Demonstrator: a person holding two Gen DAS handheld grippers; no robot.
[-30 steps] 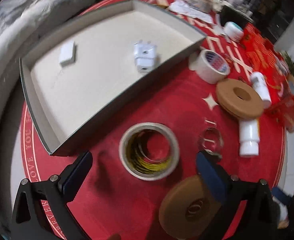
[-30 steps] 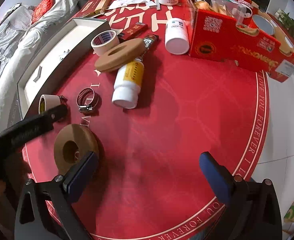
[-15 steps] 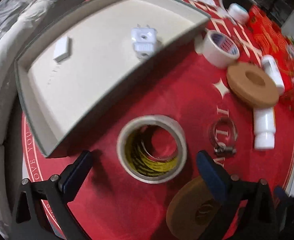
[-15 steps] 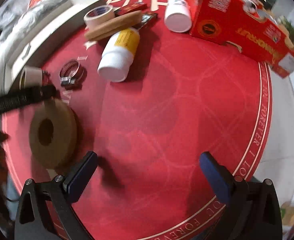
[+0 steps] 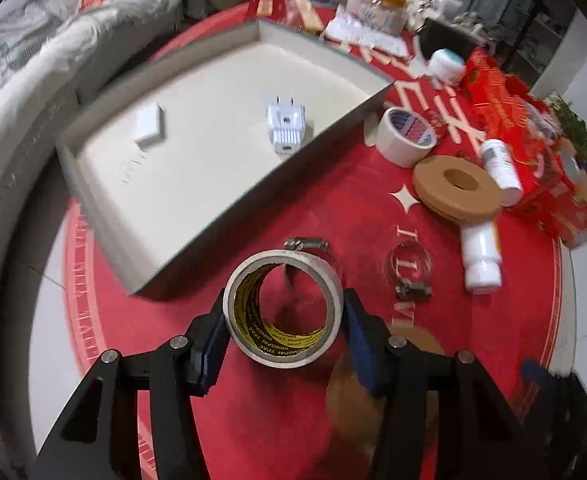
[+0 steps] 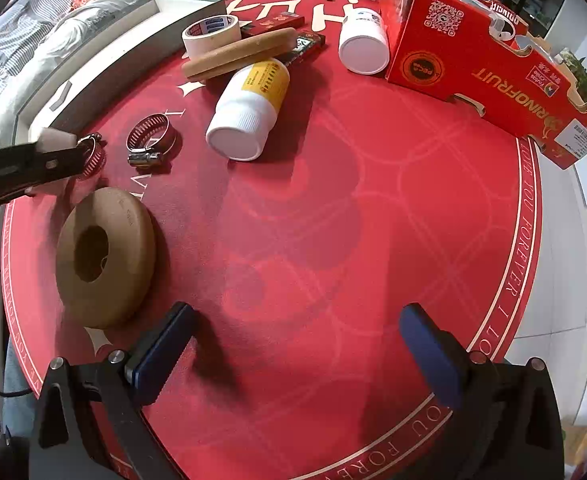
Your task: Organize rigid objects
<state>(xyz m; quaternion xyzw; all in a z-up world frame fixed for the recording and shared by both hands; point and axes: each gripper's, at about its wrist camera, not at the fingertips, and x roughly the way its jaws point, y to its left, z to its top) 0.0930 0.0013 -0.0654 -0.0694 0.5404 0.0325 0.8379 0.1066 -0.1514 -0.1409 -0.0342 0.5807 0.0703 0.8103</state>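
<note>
The tape roll (image 5: 283,309) sits pinched between the blue pads of the left gripper (image 5: 285,320), one pad against each side of its wall, its open core facing the camera with yellow printed lining showing inside. Whether it rests on the red mat (image 6: 333,220) or is raised off it cannot be told. Just beyond the roll lies a hose clamp (image 5: 305,245), partly hidden by it, and to the right a second clamp (image 5: 409,272) lies on the mat. Farther back stands the shallow box (image 5: 93,200), holding a white plug (image 5: 286,127) and a small white block (image 5: 151,128) well apart from each other. Past the box's right corner are a white tape roll (image 5: 405,136), a brown ring (image 5: 455,192) leaning on a white bottle (image 5: 479,254), and another bottle (image 5: 499,166) beside a red carton (image 5: 533,152).

The right gripper (image 6: 293,356) hovers over bare mat with its jaws spread wide and nothing between them. A second brown ring (image 6: 105,258) lies near its left finger.
</note>
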